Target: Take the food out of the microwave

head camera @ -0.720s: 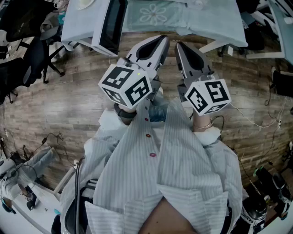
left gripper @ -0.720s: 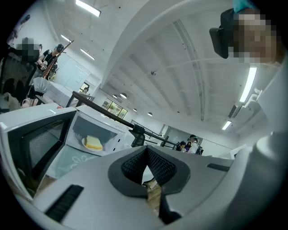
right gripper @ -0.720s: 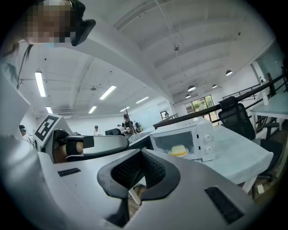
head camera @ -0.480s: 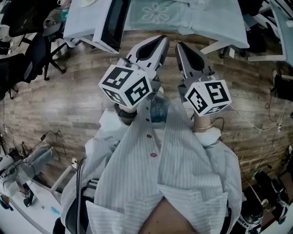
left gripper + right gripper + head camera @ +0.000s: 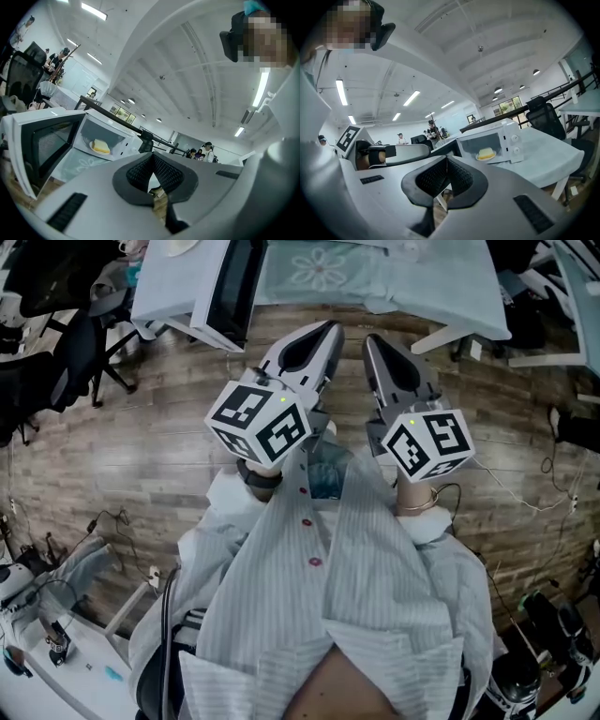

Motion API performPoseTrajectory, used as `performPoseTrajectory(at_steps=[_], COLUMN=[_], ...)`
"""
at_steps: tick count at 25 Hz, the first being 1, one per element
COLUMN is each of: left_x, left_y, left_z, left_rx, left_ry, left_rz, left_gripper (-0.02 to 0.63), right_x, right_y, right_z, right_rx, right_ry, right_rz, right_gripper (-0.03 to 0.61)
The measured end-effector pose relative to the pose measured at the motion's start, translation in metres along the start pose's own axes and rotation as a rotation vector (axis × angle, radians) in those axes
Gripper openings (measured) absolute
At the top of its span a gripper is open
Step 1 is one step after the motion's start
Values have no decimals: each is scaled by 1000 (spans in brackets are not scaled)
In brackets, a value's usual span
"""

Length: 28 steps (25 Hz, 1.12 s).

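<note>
Keeping my left gripper (image 5: 326,332) and right gripper (image 5: 373,341) nearly where they were a moment ago at frame centre, jaws closed on nothing, I am still standing short of the open microwave (image 5: 513,139), the food (image 5: 486,153) sitting untouched on its plate inside.

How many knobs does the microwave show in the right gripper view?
2. Both sit on the front of the microwave, right of its open cavity: the upper knob and the lower knob just below it. No others show.
</note>
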<state>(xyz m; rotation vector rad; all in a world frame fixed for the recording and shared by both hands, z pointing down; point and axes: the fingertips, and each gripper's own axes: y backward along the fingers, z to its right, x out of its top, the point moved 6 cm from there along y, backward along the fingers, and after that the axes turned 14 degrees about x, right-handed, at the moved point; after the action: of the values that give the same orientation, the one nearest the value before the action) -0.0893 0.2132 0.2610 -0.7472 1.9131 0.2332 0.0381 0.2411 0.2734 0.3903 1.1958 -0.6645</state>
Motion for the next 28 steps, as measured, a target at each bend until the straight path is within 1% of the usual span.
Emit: performPoseTrajectory(at_steps=[3,9,15,20,28], left_x=[2,20,47,64,74], left_y=[-6,-31,-76,-114,-172], left_z=[-4,-18,-45,-66,-89], left_rx=[-6,-17,-28,-47,-101], left_ry=[1,4,6,7,9], left_rz=[-9,-3,-11,-22,-53], left_gripper=[8,8,8,8,8], right_x=[1,15,28,39,47], right_y=[-10,-40,-85,-118,-154], right_z=[7,23,56,81,125], right_rx=[-7,0,-8,-24,-82], right_ry=[-17,-13,-44,-46,-51], right_rz=[-3,-11,-18,-24,-20], right_gripper=[32,32,32,32,32])
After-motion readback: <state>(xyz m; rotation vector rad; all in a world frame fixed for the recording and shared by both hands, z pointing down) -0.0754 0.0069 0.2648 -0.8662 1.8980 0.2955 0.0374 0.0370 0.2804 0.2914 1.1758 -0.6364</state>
